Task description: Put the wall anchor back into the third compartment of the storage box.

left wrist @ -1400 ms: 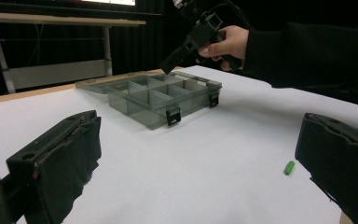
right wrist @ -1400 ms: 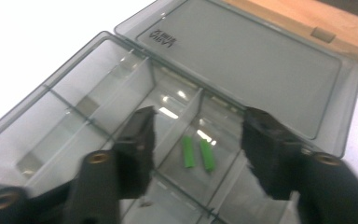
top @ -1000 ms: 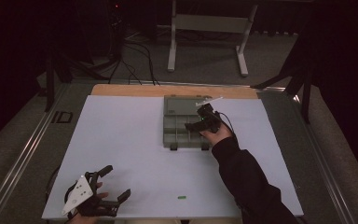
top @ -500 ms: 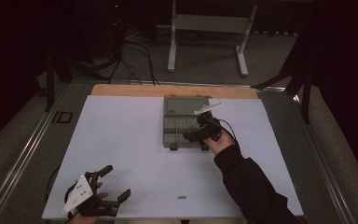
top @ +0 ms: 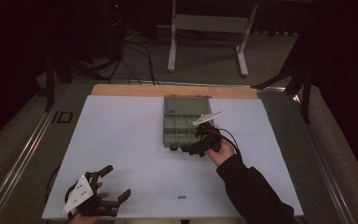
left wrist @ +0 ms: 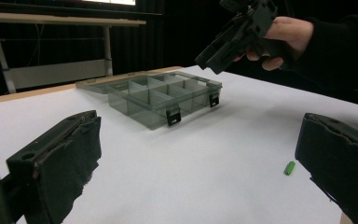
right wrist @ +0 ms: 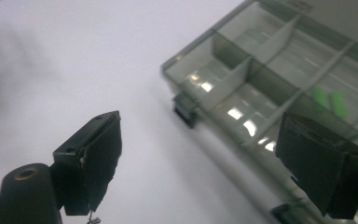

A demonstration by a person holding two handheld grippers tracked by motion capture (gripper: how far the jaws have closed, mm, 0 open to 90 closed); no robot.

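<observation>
A smoky clear compartment box [top: 181, 125] lies open at the middle back of the white table sheet, its lid flat behind it. My right gripper [top: 192, 150] hovers open just past the box's front right corner, held by a hand in a dark sleeve. In the right gripper view its jaws [right wrist: 205, 158] stand wide apart over the box's front edge [right wrist: 242, 107], and two green pieces [right wrist: 327, 101] lie in one compartment. My left gripper [top: 115, 183] rests open near the front left edge. A small green piece [top: 182, 197] lies on the sheet, also seen as the green piece [left wrist: 289, 168] beside the left gripper's right jaw.
The white sheet [top: 121, 140] covers most of the table, with a wooden strip [top: 135, 90] along the back. Metal rails run down both sides. A grey stand [top: 207, 28] and cables sit on the floor behind the table.
My right gripper has drawn back from above the box toward the person and now hangs by the box's front edge. The left gripper has stayed put.
</observation>
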